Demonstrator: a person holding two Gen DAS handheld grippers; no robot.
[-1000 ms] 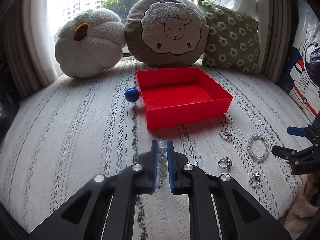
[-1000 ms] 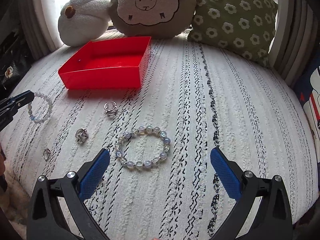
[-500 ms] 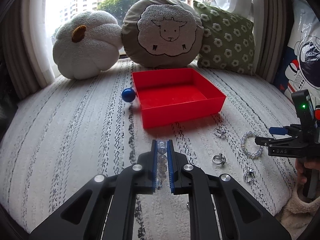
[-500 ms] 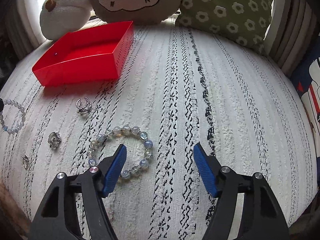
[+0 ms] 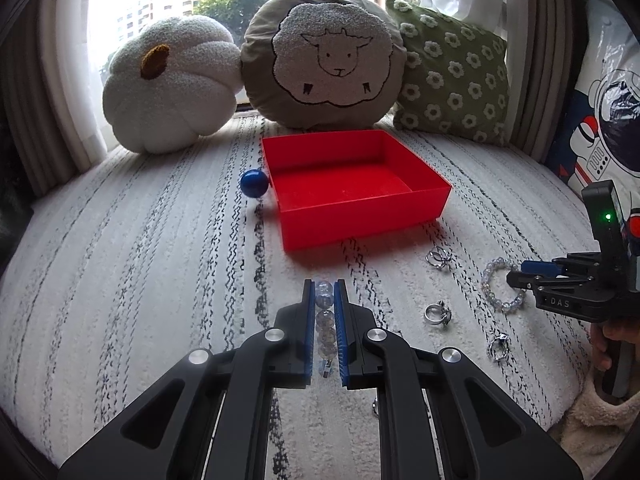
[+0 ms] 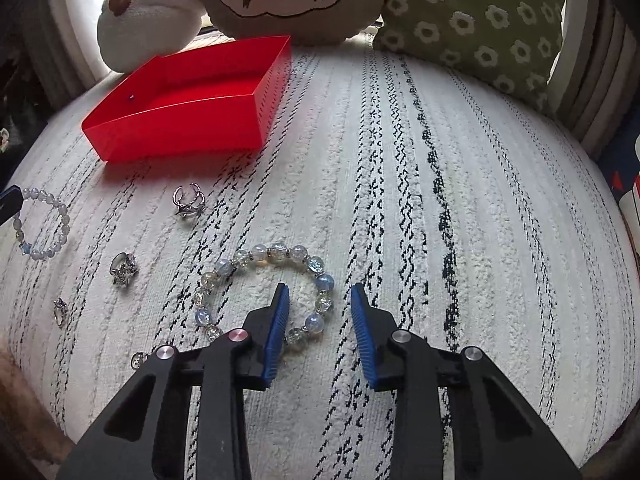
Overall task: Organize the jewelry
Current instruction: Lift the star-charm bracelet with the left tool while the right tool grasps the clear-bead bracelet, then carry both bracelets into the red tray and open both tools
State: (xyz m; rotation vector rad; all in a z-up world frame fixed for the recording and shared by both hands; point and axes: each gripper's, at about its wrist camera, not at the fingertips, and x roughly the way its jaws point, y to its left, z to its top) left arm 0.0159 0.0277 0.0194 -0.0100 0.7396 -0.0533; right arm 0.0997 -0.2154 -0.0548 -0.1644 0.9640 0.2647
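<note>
Right tool (image 6: 318, 304) lower, jaws narrowed around near side of crackle-bead bracelet (image 6: 264, 288), pads not yet pressing; left tool (image 5: 324, 304) clamps pale-bead bracelet (image 5: 324, 312), poised before red tray (image 5: 360, 216).

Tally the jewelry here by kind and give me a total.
Bracelets: 2 (one clamped in the left jaws, one lying on the rug)
Rings: 4, the last partly hidden
Total: 6
</note>
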